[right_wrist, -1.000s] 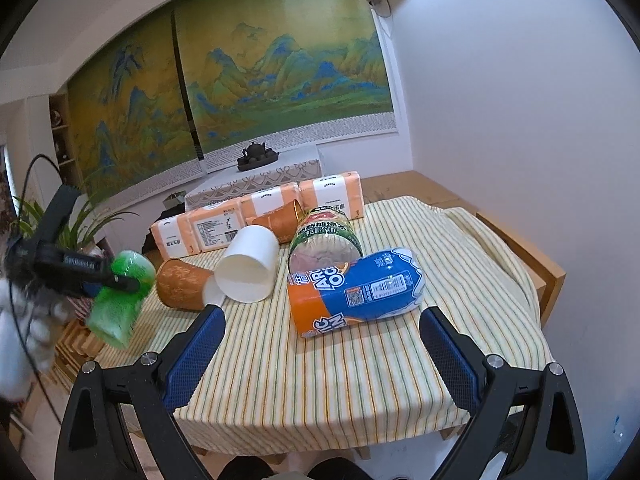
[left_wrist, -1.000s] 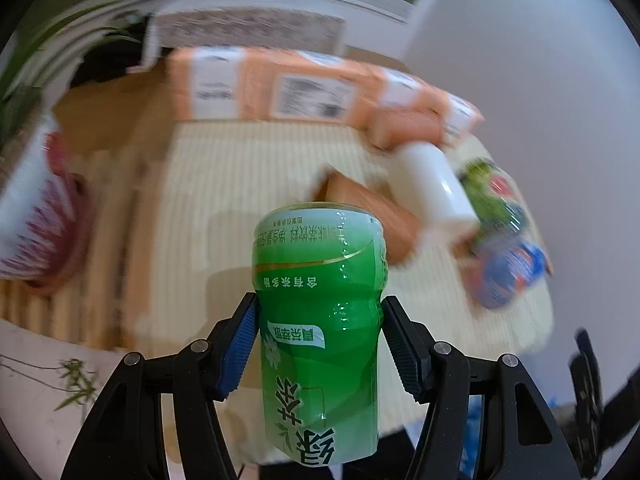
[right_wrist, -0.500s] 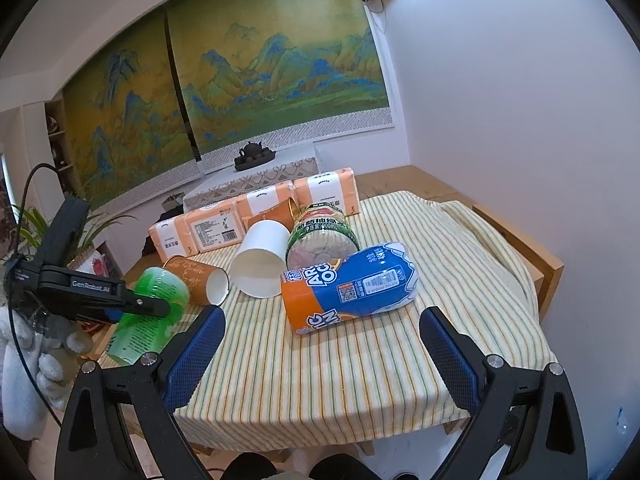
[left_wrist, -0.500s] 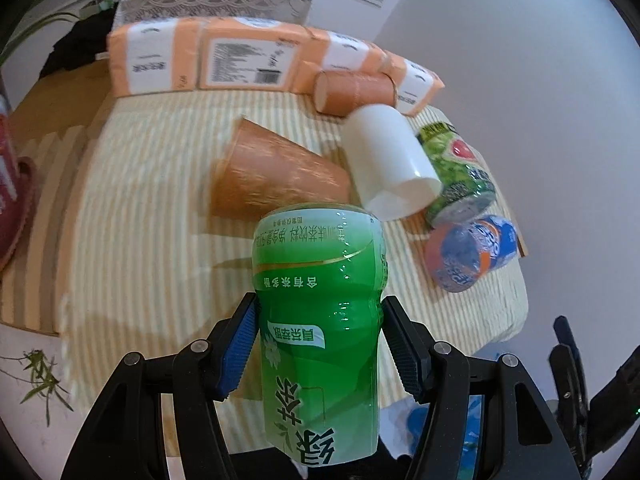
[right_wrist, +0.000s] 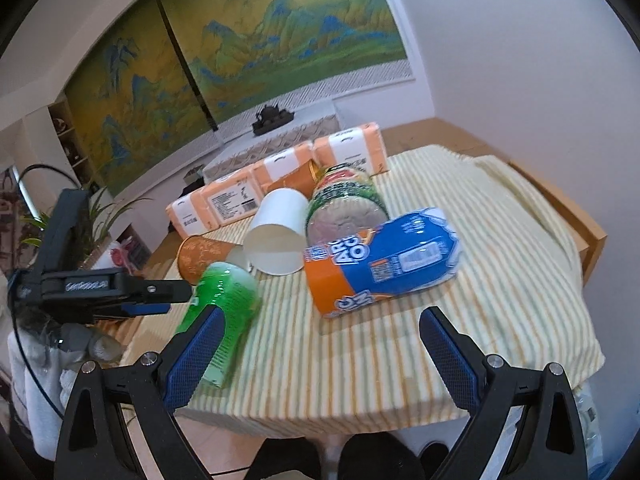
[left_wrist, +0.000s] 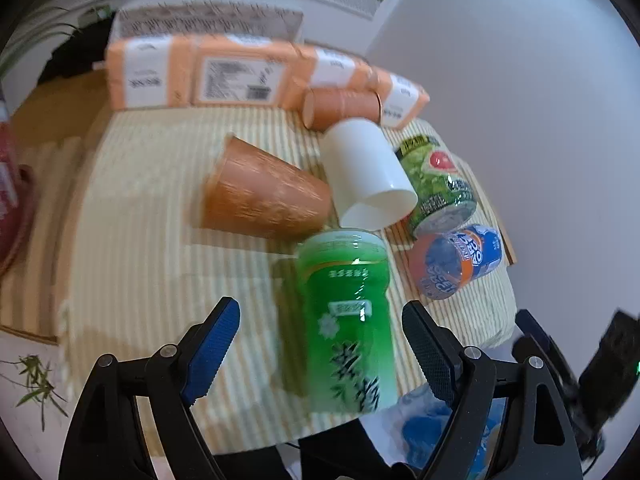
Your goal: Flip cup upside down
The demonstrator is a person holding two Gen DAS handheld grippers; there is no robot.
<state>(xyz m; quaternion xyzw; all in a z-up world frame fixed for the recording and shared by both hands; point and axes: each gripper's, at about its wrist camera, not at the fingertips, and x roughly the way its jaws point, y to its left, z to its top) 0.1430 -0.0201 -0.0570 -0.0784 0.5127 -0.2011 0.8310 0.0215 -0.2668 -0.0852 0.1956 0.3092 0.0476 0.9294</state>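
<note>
A green cup with a tea label lies on its side on the striped tablecloth near the table's front edge, also in the right wrist view. My left gripper is open, its blue pads apart on either side of the cup, not touching it. My right gripper is open and empty, above the front edge of the table. An orange paper cup and a white paper cup lie on their sides behind the green cup.
A blue-and-orange cup and a green watermelon-print cup lie on the cloth. Orange tissue packs line the back. Another orange cup lies by them. A white wall stands to the right.
My left gripper opened and let go of the green cup, which now lies on the cloth, blurred by motion. The right gripper moved closer to the table.
</note>
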